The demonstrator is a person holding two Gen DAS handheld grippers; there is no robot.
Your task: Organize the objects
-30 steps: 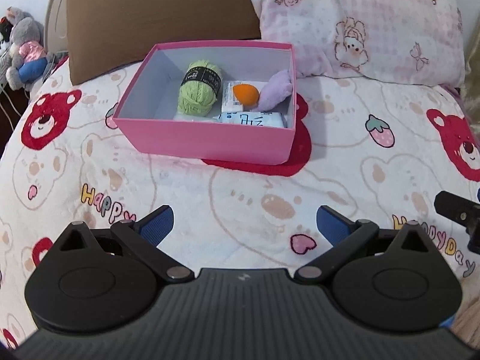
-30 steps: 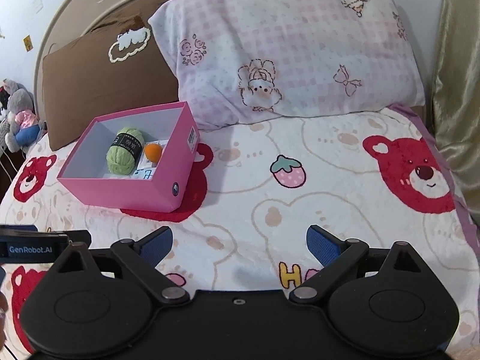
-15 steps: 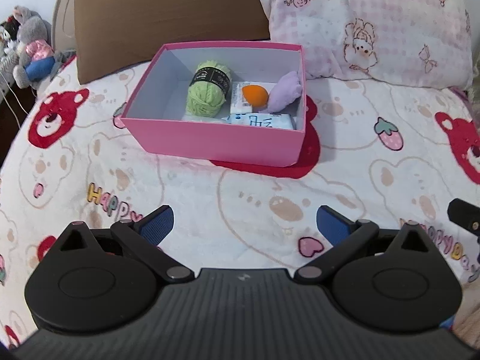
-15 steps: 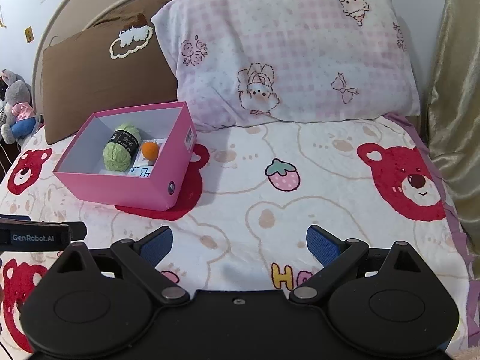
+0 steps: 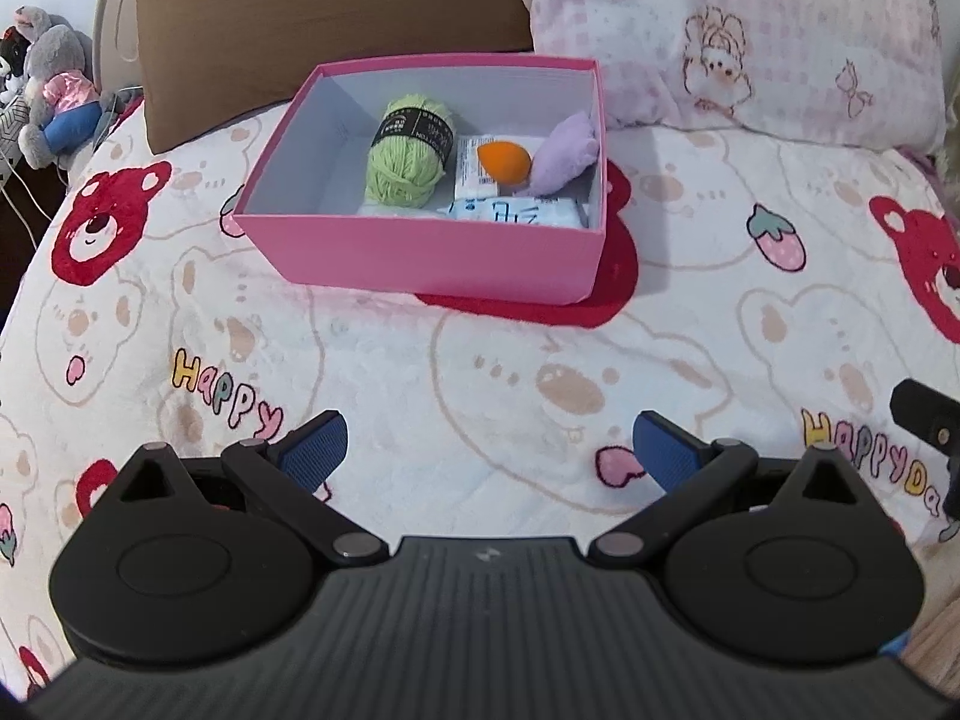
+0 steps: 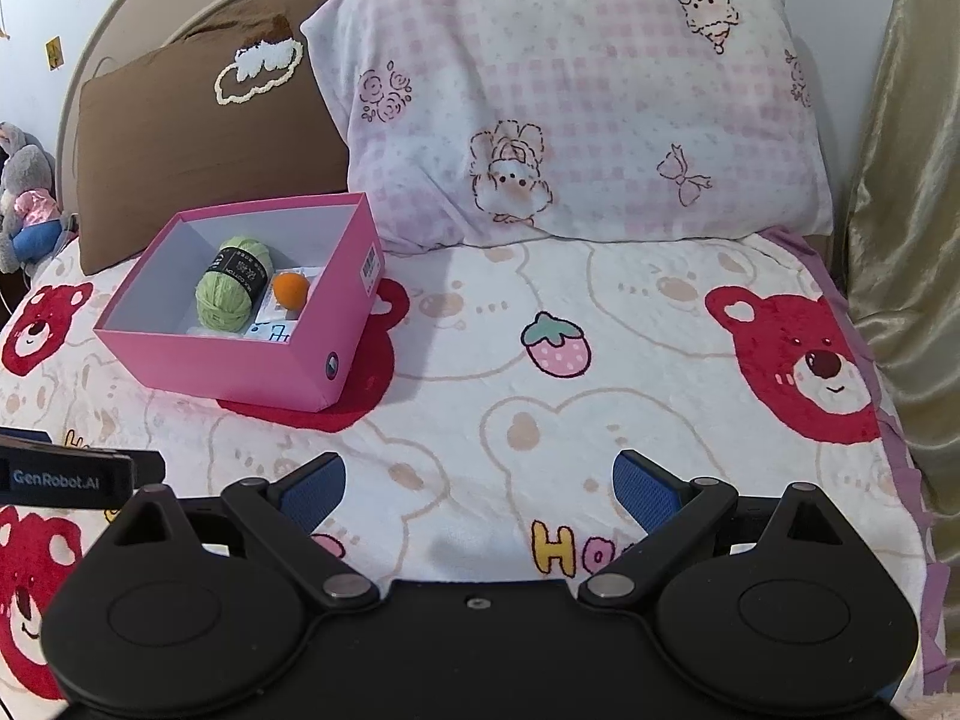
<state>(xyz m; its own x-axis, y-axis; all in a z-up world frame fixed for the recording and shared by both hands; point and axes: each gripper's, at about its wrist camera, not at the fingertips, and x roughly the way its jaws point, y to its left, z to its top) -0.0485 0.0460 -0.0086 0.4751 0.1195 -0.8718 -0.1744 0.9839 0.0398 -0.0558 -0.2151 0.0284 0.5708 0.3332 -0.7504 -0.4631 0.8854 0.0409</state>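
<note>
A pink box (image 5: pixel 432 255) (image 6: pixel 252 363) sits on the bear-print blanket near the head of the bed. Inside lie a green yarn ball (image 5: pixel 408 156) (image 6: pixel 231 291), an orange ball (image 5: pixel 504 162) (image 6: pixel 290 290), a lilac plush piece (image 5: pixel 567 150) and white packets (image 5: pixel 516 210). My left gripper (image 5: pixel 489 450) stands open over the blanket, well short of the box, nothing between its fingers. My right gripper (image 6: pixel 477 483) is open too, empty, to the right of the box. In the right wrist view the lilac piece is hidden by the box wall.
A brown pillow (image 6: pixel 198 156) and a pink checked pillow (image 6: pixel 570 102) lean on the headboard behind the box. Stuffed toys (image 5: pixel 51 90) sit off the bed's left edge. A gold curtain (image 6: pixel 906 180) hangs on the right. Part of the other gripper shows at each view's edge.
Both grippers have stayed open and empty. The left view has drifted slightly, so the box sits a little more to the right and closer. The box contents have not moved.
</note>
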